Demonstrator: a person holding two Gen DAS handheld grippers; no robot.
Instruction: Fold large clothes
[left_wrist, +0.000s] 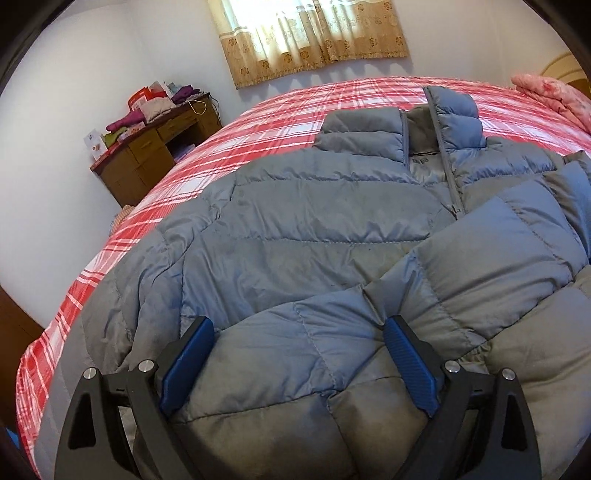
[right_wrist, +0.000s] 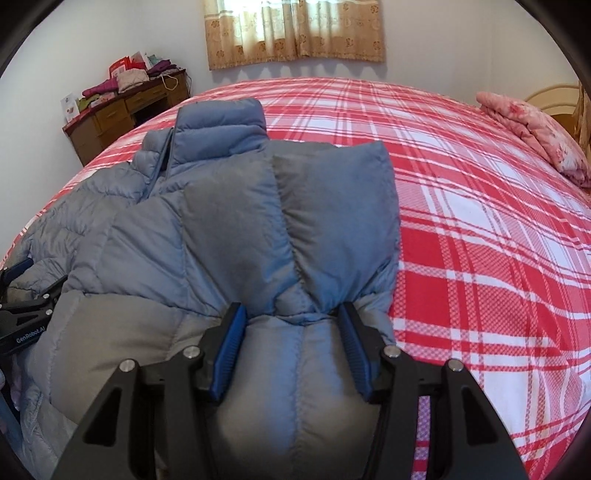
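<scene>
- Left gripper (left_wrist: 299, 332): jaws spread wide, puffy sleeve (left_wrist: 480, 254) lying between its blue pads, unpinched.
- Grey-blue down jacket (left_wrist: 303, 221) lies spread on the plaid bed (right_wrist: 480, 221) (collar farthest away).
- Right gripper (right_wrist: 291, 321): half-closed, pads squeezing a folded jacket bulge.

- Grey-blue quilted puffer jacket (left_wrist: 295, 221) lies on the red-and-white plaid bed cover (right_wrist: 480, 221).
- Brown wooden desk (left_wrist: 147, 158) stands beyond the bed's left.
- Pink floral pillow (right_wrist: 535, 144) lies far right.
</scene>
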